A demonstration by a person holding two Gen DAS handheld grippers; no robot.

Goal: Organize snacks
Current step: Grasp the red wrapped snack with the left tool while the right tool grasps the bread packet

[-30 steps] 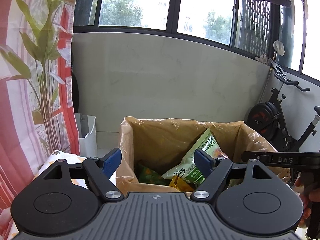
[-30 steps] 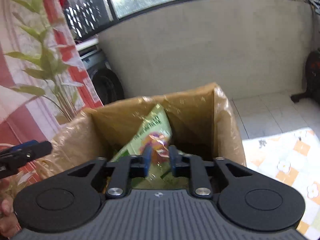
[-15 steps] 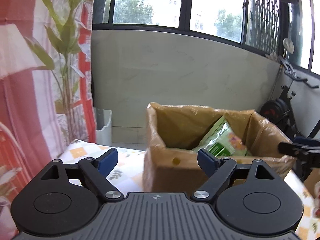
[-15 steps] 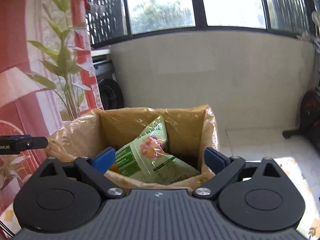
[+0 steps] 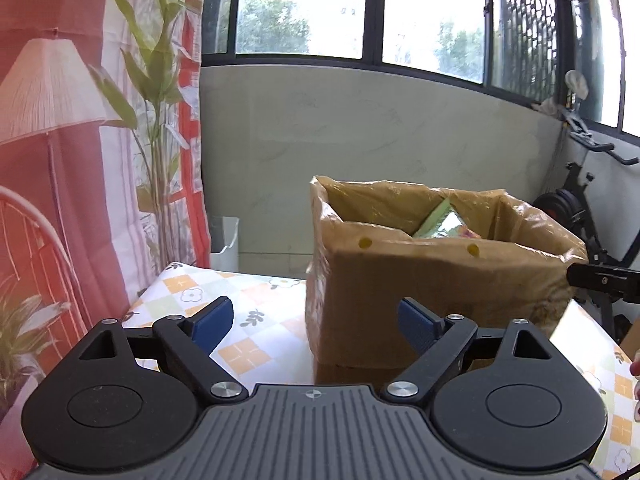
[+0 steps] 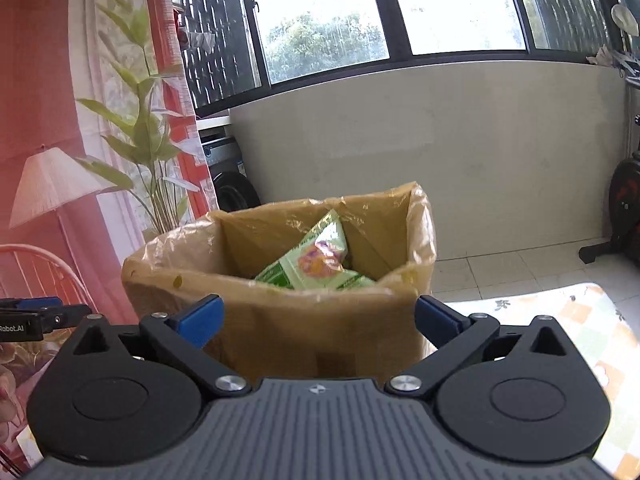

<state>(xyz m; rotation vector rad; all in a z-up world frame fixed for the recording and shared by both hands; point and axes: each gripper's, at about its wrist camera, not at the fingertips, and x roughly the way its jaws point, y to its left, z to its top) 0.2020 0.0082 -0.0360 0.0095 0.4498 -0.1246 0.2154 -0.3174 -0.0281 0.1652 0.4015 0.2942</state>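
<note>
**Both grippers empty before the lined box**

The only writing that reads clearly is "Robot.AI", on the left gripper's side at the left edge of the right wrist view; print on the green snack bag (image 6: pixel 320 260) is too small to read. That bag lies tilted inside the one cardboard box (image 5: pixel 432 292), which has a plastic liner (image 6: pixel 420 236) and stands on the floral tablecloth (image 5: pixel 244 320). The right view shows the bag's fruit picture; the left view shows just its top corner, plus two yellow dots on the box's near wall. The left gripper (image 5: pixel 316 322) has just been opening, nothing between its blue pads. The right gripper (image 6: pixel 318 318) has sprung fully wide, also empty.
</note>
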